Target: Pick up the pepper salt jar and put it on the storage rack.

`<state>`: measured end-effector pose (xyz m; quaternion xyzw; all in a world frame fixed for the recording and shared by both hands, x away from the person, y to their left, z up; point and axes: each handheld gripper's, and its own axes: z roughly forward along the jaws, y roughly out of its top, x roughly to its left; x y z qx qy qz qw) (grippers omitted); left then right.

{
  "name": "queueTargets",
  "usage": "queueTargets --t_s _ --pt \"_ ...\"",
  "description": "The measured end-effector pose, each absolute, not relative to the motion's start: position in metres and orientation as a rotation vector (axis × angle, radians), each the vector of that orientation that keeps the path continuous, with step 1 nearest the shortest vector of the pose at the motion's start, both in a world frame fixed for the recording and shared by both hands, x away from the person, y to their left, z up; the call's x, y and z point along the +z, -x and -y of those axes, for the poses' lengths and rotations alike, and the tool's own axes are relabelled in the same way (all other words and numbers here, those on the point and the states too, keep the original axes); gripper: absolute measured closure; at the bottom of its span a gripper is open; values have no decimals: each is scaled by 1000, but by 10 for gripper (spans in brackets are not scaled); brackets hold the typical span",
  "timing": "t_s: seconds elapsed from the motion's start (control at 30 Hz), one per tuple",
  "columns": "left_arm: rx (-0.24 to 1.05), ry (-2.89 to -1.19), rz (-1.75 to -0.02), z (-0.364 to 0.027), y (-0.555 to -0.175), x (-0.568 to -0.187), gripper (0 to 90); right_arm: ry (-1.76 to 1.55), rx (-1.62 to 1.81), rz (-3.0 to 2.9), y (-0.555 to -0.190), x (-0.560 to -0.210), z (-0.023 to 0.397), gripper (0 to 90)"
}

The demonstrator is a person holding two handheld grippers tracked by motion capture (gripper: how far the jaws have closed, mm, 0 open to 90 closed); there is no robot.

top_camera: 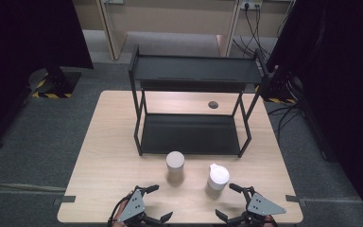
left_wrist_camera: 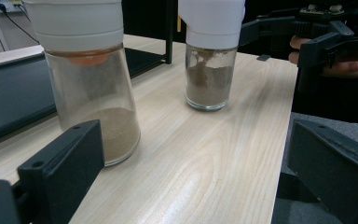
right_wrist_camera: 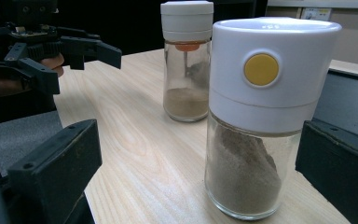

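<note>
- My left hand-held gripper (left_wrist_camera: pixel 191 177) has its jaws spread wide, nothing between them.
- A glass jar (left_wrist_camera: pixel 91 93) with a white cap stands just past the left jaw on the table (left_wrist_camera: pixel 214 149).
- A second jar (left_wrist_camera: pixel 210 70) stands farther off.
- The right hand-held gripper (left_wrist_camera: pixel 279 35) shows at top right.

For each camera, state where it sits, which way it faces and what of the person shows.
High view: above the near table edge, looking forward and down at the black shelf; left gripper, right gripper.
Left gripper view: along its jaws, toward the left jar; a hand.
Right gripper view: toward the right jar.
All views share both jars.
</note>
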<state>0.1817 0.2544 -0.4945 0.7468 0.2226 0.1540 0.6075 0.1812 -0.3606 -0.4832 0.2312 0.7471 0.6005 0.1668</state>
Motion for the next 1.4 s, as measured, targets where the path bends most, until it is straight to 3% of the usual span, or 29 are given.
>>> queueTargets --t_s 1.4 --pt "378 -1670 -552 -257 -187 -492 22 -677 1732 -2104 -181 -485 364 7"
